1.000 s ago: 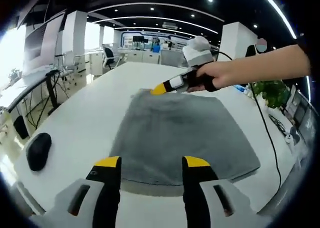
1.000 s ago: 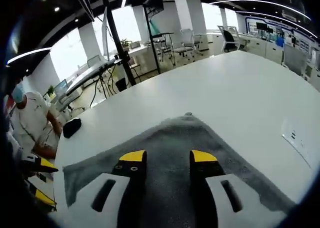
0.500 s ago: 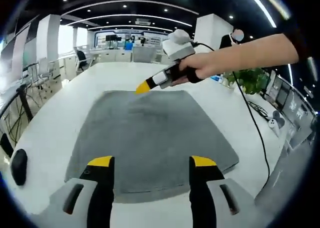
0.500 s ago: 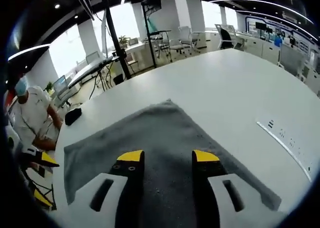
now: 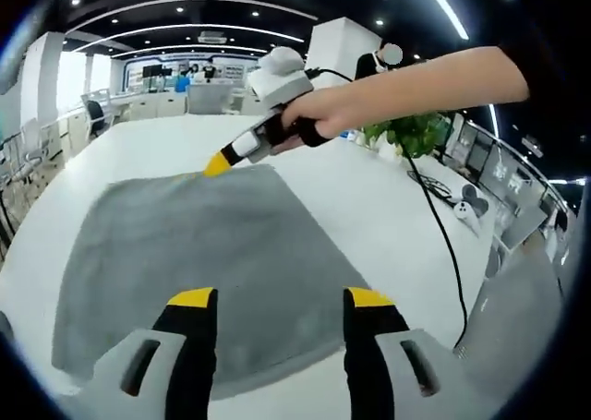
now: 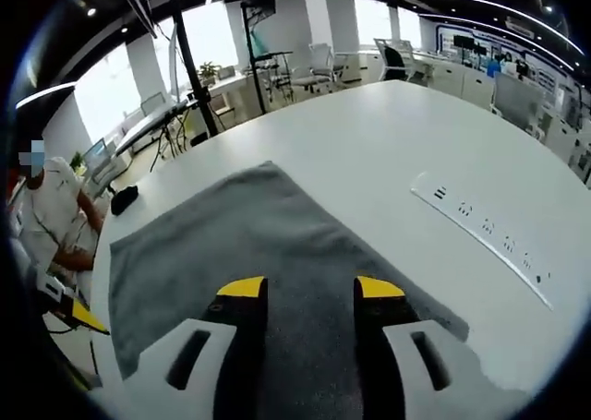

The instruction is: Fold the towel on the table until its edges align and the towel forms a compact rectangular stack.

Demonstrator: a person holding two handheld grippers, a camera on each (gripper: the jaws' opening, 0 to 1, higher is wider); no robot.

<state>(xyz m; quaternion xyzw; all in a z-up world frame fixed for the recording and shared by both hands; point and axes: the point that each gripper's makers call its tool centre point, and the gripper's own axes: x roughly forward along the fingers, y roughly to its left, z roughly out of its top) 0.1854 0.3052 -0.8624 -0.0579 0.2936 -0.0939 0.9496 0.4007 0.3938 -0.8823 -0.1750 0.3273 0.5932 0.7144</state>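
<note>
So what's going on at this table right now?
A person holds a gripper in each hand over a grey towel lying flat and unfolded on the white table. The right gripper hovers at the towel's far edge; the left gripper sits at the near edge. Both have open jaws and hold nothing. No fold has been made yet.

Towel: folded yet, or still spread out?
Spread. The grey towel lies flat as one sheet on the white table, corners out, no fold line or doubled layer visible.
</note>
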